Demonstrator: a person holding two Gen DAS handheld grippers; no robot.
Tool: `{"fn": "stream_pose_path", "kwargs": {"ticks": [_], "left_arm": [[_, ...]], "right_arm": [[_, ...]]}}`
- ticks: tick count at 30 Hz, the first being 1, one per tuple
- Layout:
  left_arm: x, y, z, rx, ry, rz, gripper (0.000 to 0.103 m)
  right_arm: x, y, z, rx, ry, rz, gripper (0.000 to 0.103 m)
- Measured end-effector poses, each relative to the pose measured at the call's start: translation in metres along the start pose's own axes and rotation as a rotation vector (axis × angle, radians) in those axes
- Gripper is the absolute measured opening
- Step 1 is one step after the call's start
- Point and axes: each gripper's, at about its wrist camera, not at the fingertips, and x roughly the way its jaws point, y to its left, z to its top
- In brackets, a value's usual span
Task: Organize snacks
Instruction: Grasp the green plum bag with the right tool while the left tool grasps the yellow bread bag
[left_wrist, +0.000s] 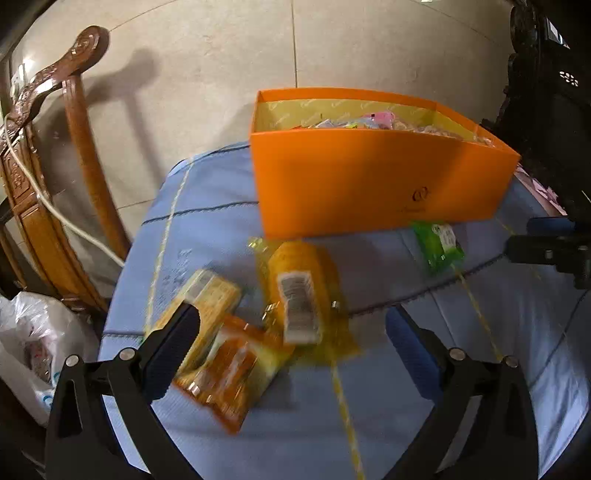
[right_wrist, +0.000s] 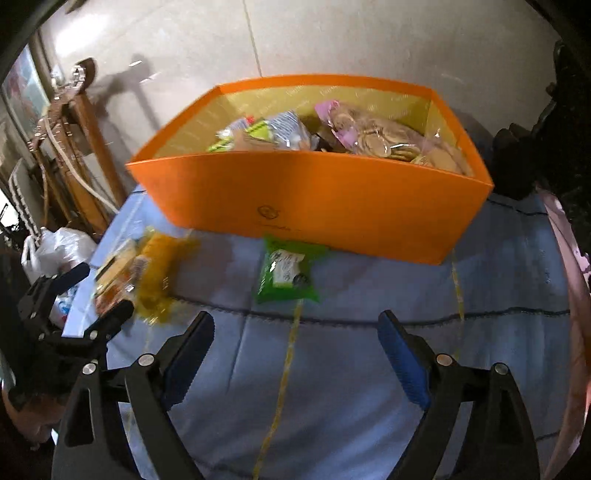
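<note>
— Nearest, left gripper (left_wrist: 291, 328) hangs released over three yellow-orange snack packets (left_wrist: 299, 295) on the blue-clothed worktop (left_wrist: 461, 387).
— Probably to grab one. Rightward?
— Green packet (right_wrist: 288, 271) touching the orange box (right_wrist: 314, 199), which holds snacks; right gripper (right_wrist: 295, 332) released, near it.

No text is legible: the orange box (right_wrist: 314, 206) bears only a small round emblem, and the snack packets' (left_wrist: 299, 299) white labels are blurred.
</note>
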Motion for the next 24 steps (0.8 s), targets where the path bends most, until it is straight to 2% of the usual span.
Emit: {"fn": "stream_pose_path", "kwargs": {"ticks": [5,9,10,11,12,13,14,15,16,19,24], "left_arm": [[0.033,-0.016,0.016,0.033,-0.017,0.025,0.099],[0.057,-0.023,0.014,0.062,0.019,0.049,0.099],[0.062,-0.025,0.012,0.072,0.033,0.055,0.099],[0.068,-0.027,0.008,0.082,0.056,0.049,0.096],[0.073,-0.031,0.003,0.097,0.078,0.04,0.086],[0.07,-0.032,0.002,0.095,0.063,0.021,0.059],[0.067,-0.035,0.002,0.103,0.052,0.02,0.042],[0.064,-0.039,0.001,0.112,0.046,0.021,0.04],[0.062,-0.04,-0.001,0.107,0.04,0.003,0.038],[0.051,-0.038,-0.005,0.081,0.028,-0.034,0.037],[0.008,-0.024,-0.009,-0.01,-0.058,-0.108,0.037]], "right_arm": [[0.04,0.007,0.027,0.001,0.035,0.011,0.09],[0.074,0.009,0.036,0.023,0.091,0.001,0.09],[0.082,0.01,0.036,0.02,0.105,-0.004,0.087],[0.092,0.012,0.035,0.009,0.122,-0.013,0.079],[0.1,0.013,0.034,-0.001,0.146,-0.01,0.076],[0.101,0.02,0.032,-0.044,0.131,-0.024,0.062],[0.101,0.025,0.031,-0.08,0.132,-0.053,0.049],[0.099,0.027,0.03,-0.099,0.127,-0.061,0.036],[0.095,0.028,0.028,-0.099,0.124,-0.039,0.034],[0.077,0.027,0.019,-0.11,0.094,-0.028,0.034],[0.021,0.025,0.002,-0.093,0.004,0.04,0.034]]}}
